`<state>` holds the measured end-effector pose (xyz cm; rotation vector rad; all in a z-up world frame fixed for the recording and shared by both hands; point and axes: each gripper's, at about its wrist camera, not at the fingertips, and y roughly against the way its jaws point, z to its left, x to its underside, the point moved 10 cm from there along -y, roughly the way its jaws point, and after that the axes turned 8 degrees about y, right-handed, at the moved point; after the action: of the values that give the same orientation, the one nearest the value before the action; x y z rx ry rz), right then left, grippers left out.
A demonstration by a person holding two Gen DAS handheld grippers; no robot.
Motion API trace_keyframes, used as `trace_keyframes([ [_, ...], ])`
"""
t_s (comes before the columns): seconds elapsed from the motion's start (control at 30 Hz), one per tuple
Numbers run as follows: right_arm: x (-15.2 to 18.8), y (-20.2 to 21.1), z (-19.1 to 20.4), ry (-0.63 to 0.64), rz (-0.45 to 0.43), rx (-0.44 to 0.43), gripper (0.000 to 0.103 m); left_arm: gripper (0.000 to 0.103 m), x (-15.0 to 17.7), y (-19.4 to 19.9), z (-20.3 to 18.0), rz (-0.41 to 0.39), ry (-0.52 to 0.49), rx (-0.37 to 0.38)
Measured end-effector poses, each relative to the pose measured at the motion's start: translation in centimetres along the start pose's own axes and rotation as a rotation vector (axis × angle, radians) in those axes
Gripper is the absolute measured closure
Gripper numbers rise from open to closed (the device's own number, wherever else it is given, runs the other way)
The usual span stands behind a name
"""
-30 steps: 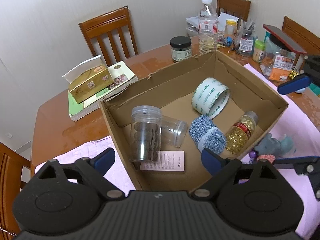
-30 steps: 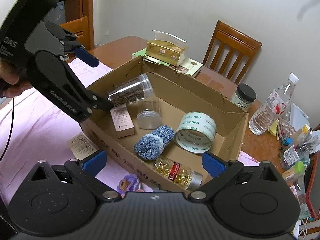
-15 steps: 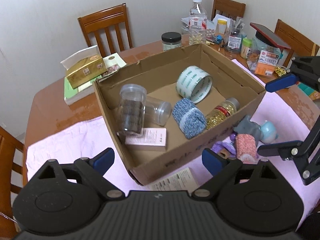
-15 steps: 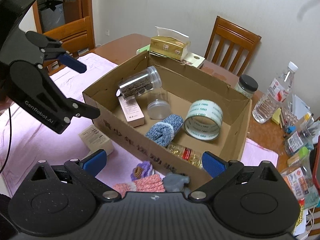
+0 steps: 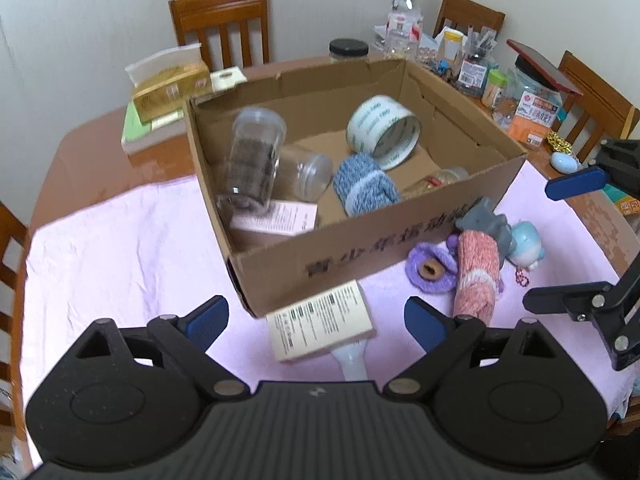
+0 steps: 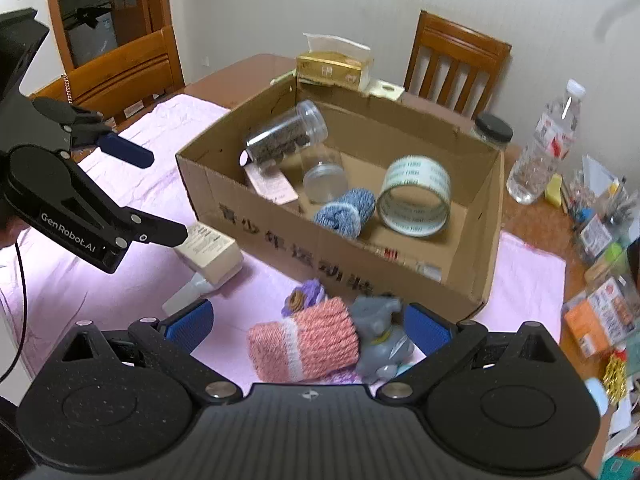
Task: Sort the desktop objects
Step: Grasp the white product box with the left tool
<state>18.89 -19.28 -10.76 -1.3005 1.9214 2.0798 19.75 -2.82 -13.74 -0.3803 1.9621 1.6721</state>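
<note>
An open cardboard box (image 5: 360,256) (image 6: 280,236) stands on a pink cloth (image 5: 120,248). Inside are a jar of dark pieces (image 5: 252,164), an empty clear jar (image 5: 308,172), a blue knitted roll (image 5: 364,188), a tape roll (image 5: 384,132), a pill bottle (image 5: 436,180) and a small pink carton (image 5: 276,220). In front of the box lie a cream carton (image 5: 320,326) (image 6: 210,250) on a white tube (image 5: 352,360), a purple knitted piece (image 5: 430,272), a pink knitted roll (image 6: 304,344) and a grey toy (image 6: 378,320). My left gripper (image 5: 316,320) (image 6: 160,196) hangs open above the cream carton. My right gripper (image 6: 308,328) (image 5: 560,244) hangs open over the pink roll.
A gold tissue box (image 5: 172,88) sits on books behind the box. A black-lidded jar (image 5: 348,48), a water bottle (image 5: 406,20) and crowded small items (image 5: 480,64) fill the table's back right. Wooden chairs (image 5: 224,24) ring the table.
Both grippers have drawn back from over the box toward its near side and sunk a little. The cartons, knitted rolls and toys in front of the box have come into view.
</note>
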Motion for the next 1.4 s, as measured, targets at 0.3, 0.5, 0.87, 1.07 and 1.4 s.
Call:
trace_keyframes([
  [0.3, 1.1, -0.4, 0.5, -0.053, -0.004, -0.016, 0.0, 0.008, 1.4, -2.7, 0.5, 0.028, 0.097, 0.012],
  [0.5, 1.7, -0.7, 0.6, -0.122, -0.008, -0.04, 0.0, 0.008, 2.0, -4.3, 0.9, 0.052, 0.166, 0.039],
  [0.87, 2.2, -1.1, 0.1, -0.155, -0.001, -0.044, 0.0, 0.008, 2.9, -6.5, 2.1, 0.085, 0.257, 0.045],
  [1.07, 2.5, -1.3, -0.3, -0.166, 0.002, -0.044, 0.0, 0.008, 3.2, -7.4, 2.0, 0.106, 0.252, 0.038],
  [1.4, 3.2, -1.6, -0.7, -0.154, 0.016, -0.047, 0.0, 0.011, 3.2, -7.9, 1.9, 0.101, 0.282, 0.033],
])
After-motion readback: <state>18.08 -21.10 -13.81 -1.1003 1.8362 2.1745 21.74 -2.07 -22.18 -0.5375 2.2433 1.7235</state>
